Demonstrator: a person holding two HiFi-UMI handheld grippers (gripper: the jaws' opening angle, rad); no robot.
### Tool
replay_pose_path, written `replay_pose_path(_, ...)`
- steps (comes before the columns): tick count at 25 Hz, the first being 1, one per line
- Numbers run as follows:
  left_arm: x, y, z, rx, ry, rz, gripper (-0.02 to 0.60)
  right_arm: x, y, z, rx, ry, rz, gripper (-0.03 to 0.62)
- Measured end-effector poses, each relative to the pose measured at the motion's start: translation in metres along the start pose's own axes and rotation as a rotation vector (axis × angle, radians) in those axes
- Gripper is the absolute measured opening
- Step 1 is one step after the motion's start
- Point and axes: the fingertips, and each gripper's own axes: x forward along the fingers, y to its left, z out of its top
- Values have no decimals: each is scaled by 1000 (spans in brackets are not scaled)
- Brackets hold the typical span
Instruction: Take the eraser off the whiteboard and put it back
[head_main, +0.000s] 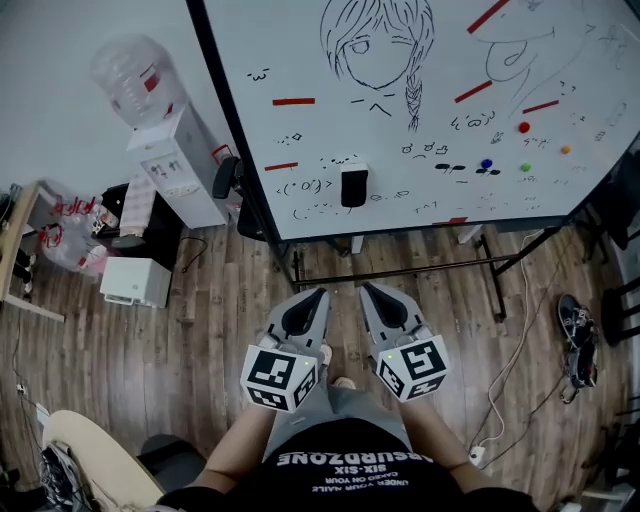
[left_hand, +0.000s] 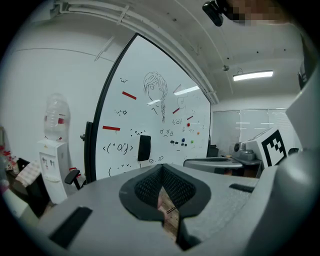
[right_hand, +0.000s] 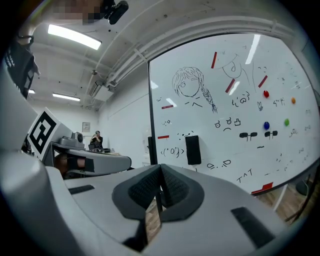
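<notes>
The left gripper (head_main: 318, 294) and right gripper (head_main: 366, 289) are held side by side, close but apart, pointing forward, roughly level. Both pairs of jaws are closed, empty. Forearms (head_main: 232, 455) reach forward; the hands seem hidden beneath.

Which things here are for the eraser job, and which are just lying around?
For the job:
- eraser
- whiteboard that it sticks to
- left gripper and right gripper, both shut and empty

Just lying about:
- water dispenser
- white box on the floor
- shoes
- red magnet
</notes>
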Motion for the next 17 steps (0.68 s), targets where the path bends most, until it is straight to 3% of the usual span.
replay_pose_path(17, -14, -8, -6, 23, 3, 32, 5, -15, 13, -2, -15, 2, 15, -2)
